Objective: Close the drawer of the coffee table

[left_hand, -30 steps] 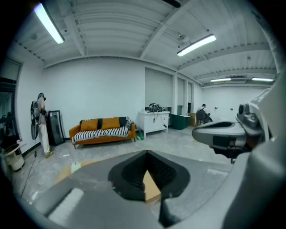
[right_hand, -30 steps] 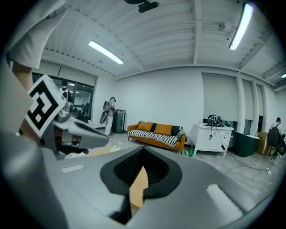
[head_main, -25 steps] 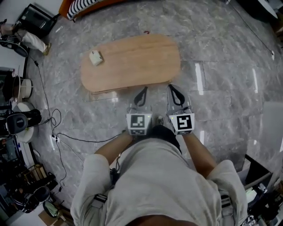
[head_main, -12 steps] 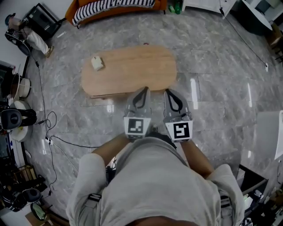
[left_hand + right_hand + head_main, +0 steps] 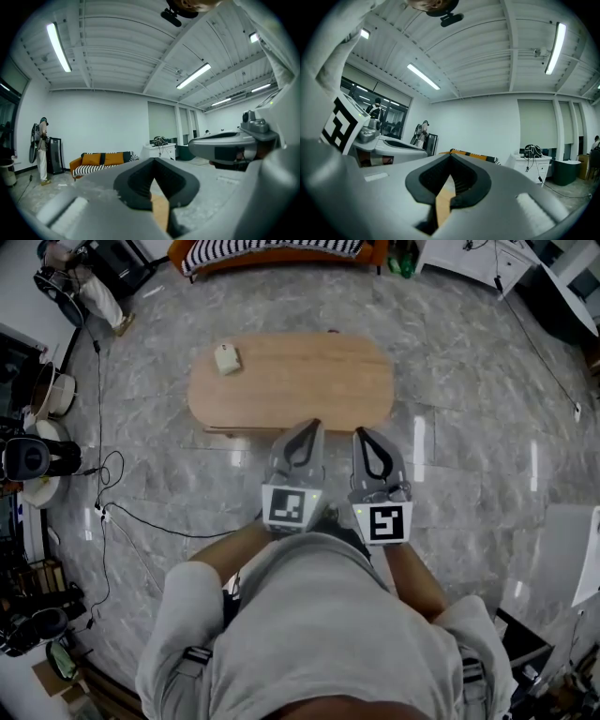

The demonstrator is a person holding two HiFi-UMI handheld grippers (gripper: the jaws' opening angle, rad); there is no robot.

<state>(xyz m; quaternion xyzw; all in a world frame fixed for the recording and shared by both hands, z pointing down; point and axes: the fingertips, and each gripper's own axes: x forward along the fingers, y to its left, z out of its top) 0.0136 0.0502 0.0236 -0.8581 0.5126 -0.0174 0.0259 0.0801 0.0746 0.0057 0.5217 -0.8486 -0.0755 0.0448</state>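
Marble floor, oval wooden coffee table, striped sofa beyond, left gripper, right gripper, jaws together.

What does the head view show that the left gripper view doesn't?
Only the head view: the whole coffee table top, the small white object on it, the floor cable. Only the left gripper view: the ceiling lights and far wall. Both: the striped sofa, the left tool and the right tool, each shut and empty.
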